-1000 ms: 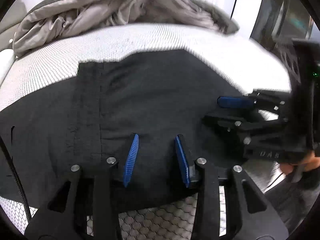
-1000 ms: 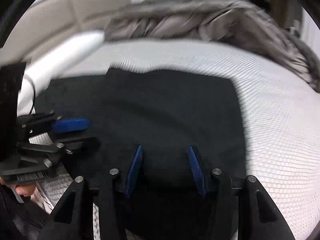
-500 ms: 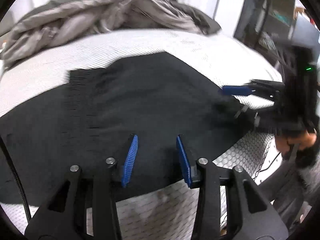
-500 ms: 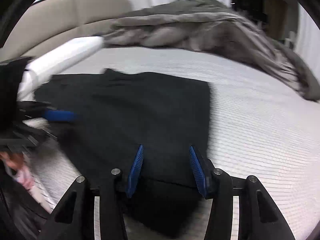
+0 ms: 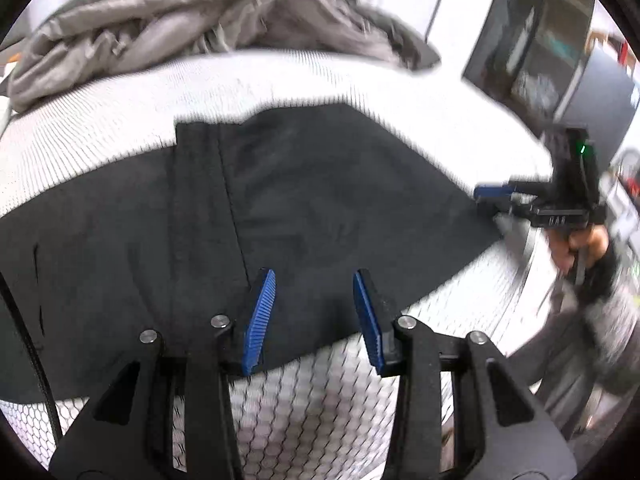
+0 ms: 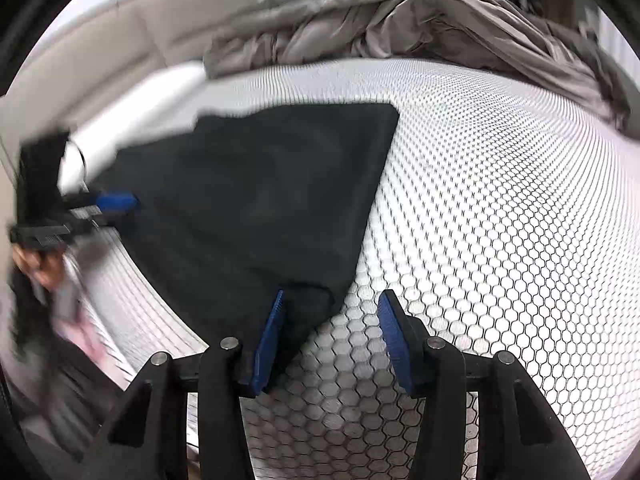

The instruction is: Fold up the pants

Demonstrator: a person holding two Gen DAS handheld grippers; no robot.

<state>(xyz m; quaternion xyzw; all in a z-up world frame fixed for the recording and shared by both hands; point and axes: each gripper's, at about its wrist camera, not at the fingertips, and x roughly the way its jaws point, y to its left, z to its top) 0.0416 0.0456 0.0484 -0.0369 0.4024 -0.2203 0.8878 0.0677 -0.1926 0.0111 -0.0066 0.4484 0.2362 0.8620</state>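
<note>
Black pants (image 5: 320,184) lie flat on a white honeycomb-patterned mattress (image 5: 300,420). My left gripper (image 5: 314,312) is open over the near edge of the pants, with no fabric between its blue pads. In the left wrist view my right gripper (image 5: 486,200) is at the right-hand tip of the pants, held by a hand (image 5: 576,244). In the right wrist view the pants (image 6: 260,200) taper to a corner beside the left pad (image 6: 270,332) of my right gripper (image 6: 330,332). That gripper is open over bare mattress (image 6: 500,200). My left gripper (image 6: 120,212) shows at the pants' left edge.
A crumpled grey duvet (image 5: 200,12) (image 6: 400,12) fills the far side of the bed. A beige headboard (image 6: 120,40) and a white pillow (image 6: 140,100) lie to the left in the right wrist view. Dark shelving (image 5: 540,48) stands beyond the bed's right side.
My right gripper has slid right, off the middle of the pants to their near right corner. My left gripper has drawn back to the pants' near edge. Both stayed open.
</note>
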